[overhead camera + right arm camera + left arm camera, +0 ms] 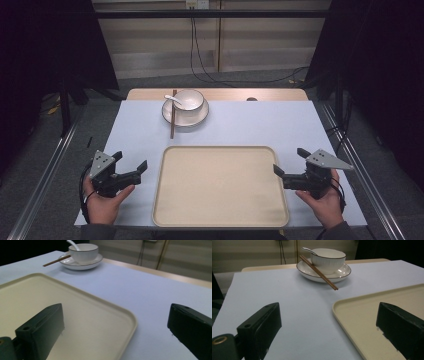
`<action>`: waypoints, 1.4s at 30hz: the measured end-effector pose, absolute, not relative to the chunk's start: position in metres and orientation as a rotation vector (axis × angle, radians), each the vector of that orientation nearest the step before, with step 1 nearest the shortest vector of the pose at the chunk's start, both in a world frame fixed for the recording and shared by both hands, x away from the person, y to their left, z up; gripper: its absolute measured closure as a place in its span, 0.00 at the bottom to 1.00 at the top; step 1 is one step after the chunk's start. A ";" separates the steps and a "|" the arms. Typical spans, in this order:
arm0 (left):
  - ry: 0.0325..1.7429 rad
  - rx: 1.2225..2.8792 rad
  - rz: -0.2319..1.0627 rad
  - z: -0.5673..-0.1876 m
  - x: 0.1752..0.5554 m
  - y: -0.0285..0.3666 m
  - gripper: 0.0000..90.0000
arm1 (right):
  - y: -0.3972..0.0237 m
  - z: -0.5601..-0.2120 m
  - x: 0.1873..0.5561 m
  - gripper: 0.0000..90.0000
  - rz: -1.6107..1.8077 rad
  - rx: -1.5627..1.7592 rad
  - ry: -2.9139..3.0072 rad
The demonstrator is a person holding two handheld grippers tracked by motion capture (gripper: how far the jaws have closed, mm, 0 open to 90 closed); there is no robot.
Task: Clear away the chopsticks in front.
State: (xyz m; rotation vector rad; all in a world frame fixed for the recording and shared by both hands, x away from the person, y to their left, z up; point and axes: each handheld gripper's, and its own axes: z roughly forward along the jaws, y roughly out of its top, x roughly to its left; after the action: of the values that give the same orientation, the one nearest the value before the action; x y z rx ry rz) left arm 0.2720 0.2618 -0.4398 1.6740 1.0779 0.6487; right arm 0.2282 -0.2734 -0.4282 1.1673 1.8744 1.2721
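High view: both tongs, left (131, 161) and right (288, 160), gape released beside the tray (220, 220) on the desk (280, 125). Left gripper view: chopsticks (318, 272) lean on the plate (342, 271) under the bowl (328, 261). Right gripper view: a spoon (73, 243), probably, in the bowl; no writing legible.

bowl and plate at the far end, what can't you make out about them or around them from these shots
- Inside of the bowl: in the gripper views its wall hides the bottom; in the high view it is too small to tell if anything is in it.
- Spoon: its scoop end is hidden by the bowl wall.
- Chopsticks: far tips hidden behind the bowl in the right gripper view.
- Dark spot at the table's far edge: too small to identify.
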 end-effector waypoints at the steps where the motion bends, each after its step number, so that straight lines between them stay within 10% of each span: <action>1: 1.075 1.667 0.646 -0.439 0.272 0.261 0.07 | -0.274 -0.428 0.227 0.00 1.245 1.148 1.850; 42: 1.109 1.655 0.549 -0.440 0.302 0.257 0.07 | -0.266 -0.427 0.228 0.02 1.296 1.015 1.824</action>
State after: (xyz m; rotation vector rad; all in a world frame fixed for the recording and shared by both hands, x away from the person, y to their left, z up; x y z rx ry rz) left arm 0.3025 0.2571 -0.4404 1.6551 1.1089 0.5494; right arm 0.2281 -0.2663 -0.4268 1.0145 1.8236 1.2963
